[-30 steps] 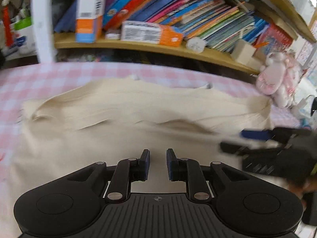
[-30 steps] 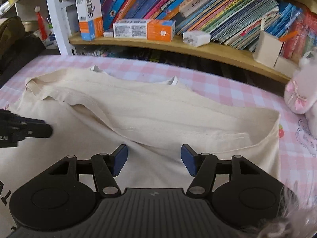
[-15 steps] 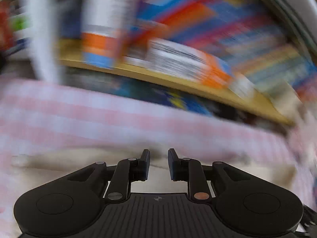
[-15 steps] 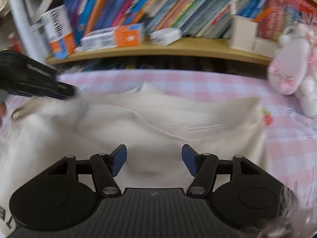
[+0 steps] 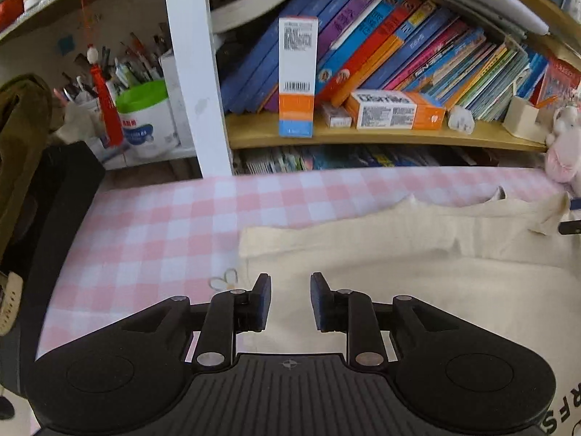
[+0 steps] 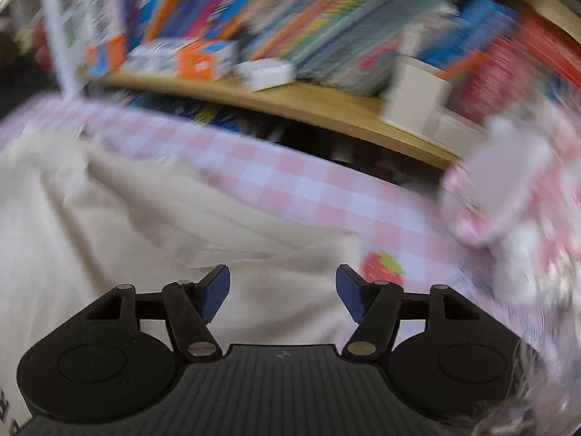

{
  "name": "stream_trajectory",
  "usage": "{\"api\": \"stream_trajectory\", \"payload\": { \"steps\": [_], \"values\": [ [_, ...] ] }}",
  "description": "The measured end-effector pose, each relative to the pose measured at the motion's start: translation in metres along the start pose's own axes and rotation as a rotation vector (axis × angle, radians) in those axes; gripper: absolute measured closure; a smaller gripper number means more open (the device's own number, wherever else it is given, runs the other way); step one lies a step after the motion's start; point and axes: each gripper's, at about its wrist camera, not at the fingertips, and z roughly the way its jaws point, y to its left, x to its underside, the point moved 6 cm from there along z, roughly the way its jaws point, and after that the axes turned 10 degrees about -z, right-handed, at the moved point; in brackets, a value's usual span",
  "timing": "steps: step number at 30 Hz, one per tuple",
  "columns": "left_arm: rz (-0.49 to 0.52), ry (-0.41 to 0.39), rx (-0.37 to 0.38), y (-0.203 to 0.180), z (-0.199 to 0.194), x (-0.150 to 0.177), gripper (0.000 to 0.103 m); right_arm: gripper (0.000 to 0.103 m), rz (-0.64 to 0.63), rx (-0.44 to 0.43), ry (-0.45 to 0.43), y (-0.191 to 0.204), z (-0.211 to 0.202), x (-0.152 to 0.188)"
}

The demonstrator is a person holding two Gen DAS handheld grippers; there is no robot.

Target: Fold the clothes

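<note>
Everything here is placed against the cream garment (image 5: 417,265), which lies spread flat on the bench (image 5: 152,232) under a pink-and-white checked cloth.

Left of the garment's near-left corner, the checked cloth runs bare out to the bench's edge, where a dark olive fabric (image 5: 21,138) hangs beside a black object. Beyond that corner, on a lower ledge, stands a white tub with a green lid (image 5: 145,116) crowded by pens, and a white post (image 5: 196,72) rises behind the bench.

The left gripper (image 5: 290,303) hovers over the garment's left edge, its jaws a little apart with nothing between them; a small flower print (image 5: 225,279) on the cloth lies just left of its left finger. Black lettering (image 5: 564,410) shows on the garment at the lower right of this view.

Behind the garment's far edge runs a wooden shelf (image 5: 381,138) packed with leaning books (image 5: 399,47), an upright white-and-orange box (image 5: 296,76) and a flat orange-and-white box (image 5: 395,109).

The right wrist view is heavily smeared. The right gripper (image 6: 283,292) hangs over the garment's (image 6: 127,236) right portion, jaws spread wide and empty. Just past the garment's right edge a strawberry print (image 6: 381,267) marks the cloth, beside the right finger. Farther right of the garment sits a pink plush toy (image 6: 508,189), at the foot of the shelf (image 6: 326,105).
</note>
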Motion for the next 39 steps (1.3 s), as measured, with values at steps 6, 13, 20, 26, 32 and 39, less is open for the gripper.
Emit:
{"api": "stream_trajectory", "payload": {
  "steps": [6,13,20,26,32,39],
  "values": [
    [-0.118,-0.009,-0.037,-0.002,0.010,-0.007,0.078,0.040,0.108,0.199,0.030,-0.015,0.040,-0.038],
    [-0.129,0.000,-0.081,0.018,0.019,0.000,0.078,0.040,0.132,0.027,-0.121,0.004,0.002,-0.043],
    [-0.152,0.051,-0.138,0.024,0.057,-0.013,0.078,0.043,0.034,-0.163,-0.089,0.073,0.018,-0.057],
    [-0.185,0.054,-0.160,0.029,0.072,-0.017,0.063,0.040,0.325,0.011,-0.013,0.049,0.045,-0.055],
    [-0.212,0.005,-0.085,0.032,0.070,-0.014,0.091,0.043,0.330,0.028,-0.060,0.051,0.010,-0.038],
    [-0.277,-0.043,-0.064,0.042,0.065,-0.023,0.097,0.043,0.240,0.133,0.037,0.049,-0.015,0.021]
  ]
}}
